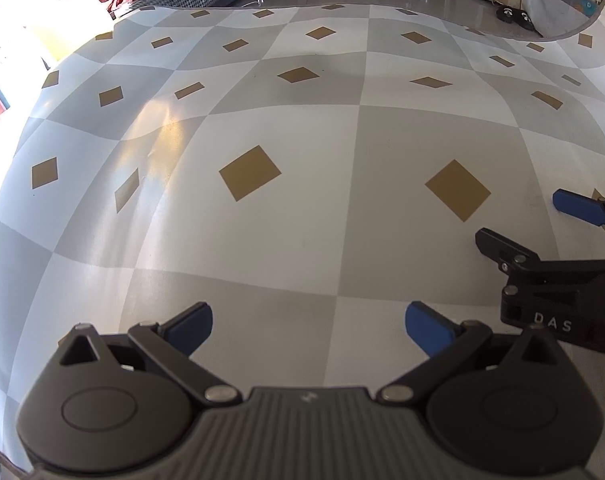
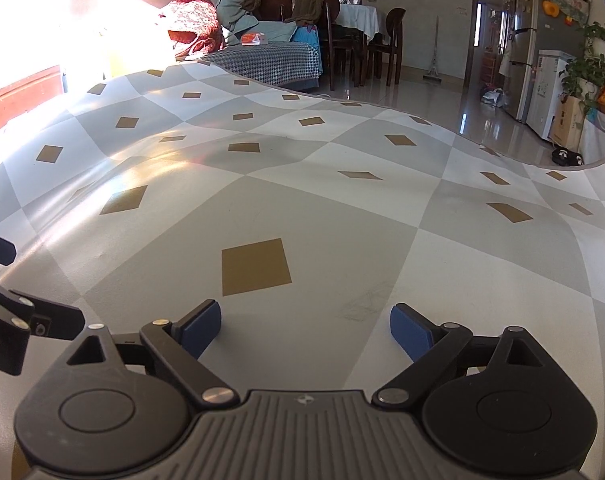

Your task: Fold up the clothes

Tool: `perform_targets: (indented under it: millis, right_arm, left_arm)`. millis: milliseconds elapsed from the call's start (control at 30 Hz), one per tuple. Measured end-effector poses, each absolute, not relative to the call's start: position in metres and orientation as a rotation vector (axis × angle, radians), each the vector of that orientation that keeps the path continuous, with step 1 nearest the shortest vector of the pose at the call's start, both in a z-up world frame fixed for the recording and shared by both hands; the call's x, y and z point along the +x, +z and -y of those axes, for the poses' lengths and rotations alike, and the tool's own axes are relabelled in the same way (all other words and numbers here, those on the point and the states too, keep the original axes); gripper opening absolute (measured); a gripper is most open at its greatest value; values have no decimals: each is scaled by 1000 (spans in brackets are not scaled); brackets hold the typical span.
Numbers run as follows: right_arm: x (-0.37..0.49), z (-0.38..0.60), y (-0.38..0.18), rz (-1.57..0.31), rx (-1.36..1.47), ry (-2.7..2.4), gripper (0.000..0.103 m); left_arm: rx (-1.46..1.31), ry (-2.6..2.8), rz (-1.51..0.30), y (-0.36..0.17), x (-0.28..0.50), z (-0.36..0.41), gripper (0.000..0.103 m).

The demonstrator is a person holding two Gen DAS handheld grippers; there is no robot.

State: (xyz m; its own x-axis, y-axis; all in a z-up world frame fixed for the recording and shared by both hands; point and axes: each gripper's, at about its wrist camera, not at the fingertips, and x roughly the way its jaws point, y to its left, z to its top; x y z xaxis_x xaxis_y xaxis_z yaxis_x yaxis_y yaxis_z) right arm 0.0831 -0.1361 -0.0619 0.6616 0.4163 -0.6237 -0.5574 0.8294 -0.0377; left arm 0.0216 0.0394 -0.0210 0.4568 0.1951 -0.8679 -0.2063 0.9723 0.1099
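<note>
Tongs on both sides stand spread with nothing between the blue pads: the left tongs (image 1: 308, 330) and the right tongs (image 2: 305, 330) hang side by side, close together, above the near edge of the desk (image 1: 302, 128), which wears a checked cloth. No clothes show in either view.

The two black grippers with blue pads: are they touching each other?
Apart. The left wrist view shows the checked tabletop plainly between the left gripper and the right gripper.
</note>
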Motion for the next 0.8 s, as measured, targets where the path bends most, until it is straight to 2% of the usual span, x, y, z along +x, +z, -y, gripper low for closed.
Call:
perform_targets:
  millis: [800]
  right_arm:
    - [84,138,-62,-643,-234,556,93]
  left_arm:
    - [69,319,-1039,-30,21,-42,103]
